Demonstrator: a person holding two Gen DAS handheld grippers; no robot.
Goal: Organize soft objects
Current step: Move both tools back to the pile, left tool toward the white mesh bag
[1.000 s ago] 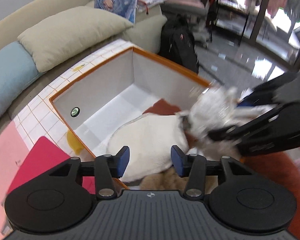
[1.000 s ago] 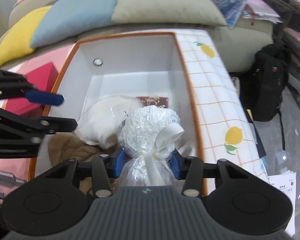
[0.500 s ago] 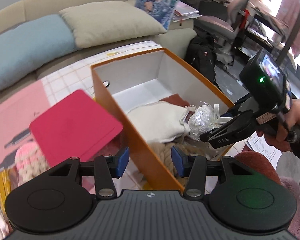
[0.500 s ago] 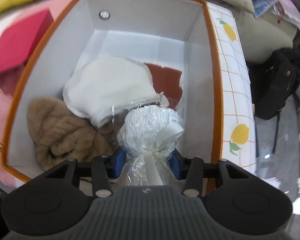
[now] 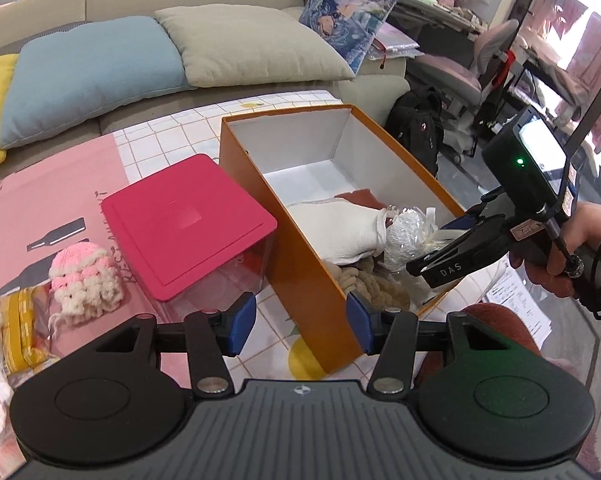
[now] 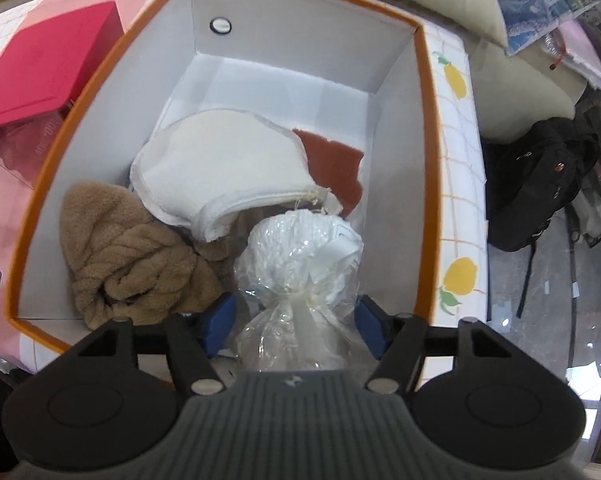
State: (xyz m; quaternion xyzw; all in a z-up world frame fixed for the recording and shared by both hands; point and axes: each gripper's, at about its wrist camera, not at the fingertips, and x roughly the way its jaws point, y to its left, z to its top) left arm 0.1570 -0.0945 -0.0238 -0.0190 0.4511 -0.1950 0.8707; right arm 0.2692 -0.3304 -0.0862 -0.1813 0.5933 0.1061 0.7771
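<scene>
- Behind the tabletop (image 5: 168, 136), covered by a pink and lemon-print tiled cloth, runs a beige sofa with a yellow, a blue cushion (image 5: 88, 76) and a grey-green one; a black backpack (image 5: 418, 128) sits on the floor off the table's right edge.
- An orange box (image 5: 300, 276) with white inner walls stands open near the right edge of the tabletop.
- Inside it lie a tan fleece cloth (image 6: 128, 256) at the near left corner, a white cloth (image 6: 220, 164) in the middle, and a rust-red cloth (image 6: 332, 160) beyond it toward the right wall.
- The right gripper (image 6: 292, 324), gripped by a person's hand (image 5: 572, 248) at the right, points steeply down into the box's near end. Its jaws have just been opening; the blue pads now stand a little clear of the plastic-wrapped white bundle (image 6: 300, 256) between them, which rests in the box's near right part.
- The left gripper (image 5: 300, 320) hovers at the near edge of the tabletop, angled down, jaws moderately wide and holding nothing, having just opened slightly.
- A red-lidded clear container (image 5: 188, 224) sits just left of the box.
- A pink-and-white crocheted piece (image 5: 84, 280) lies at the near left edge.
</scene>
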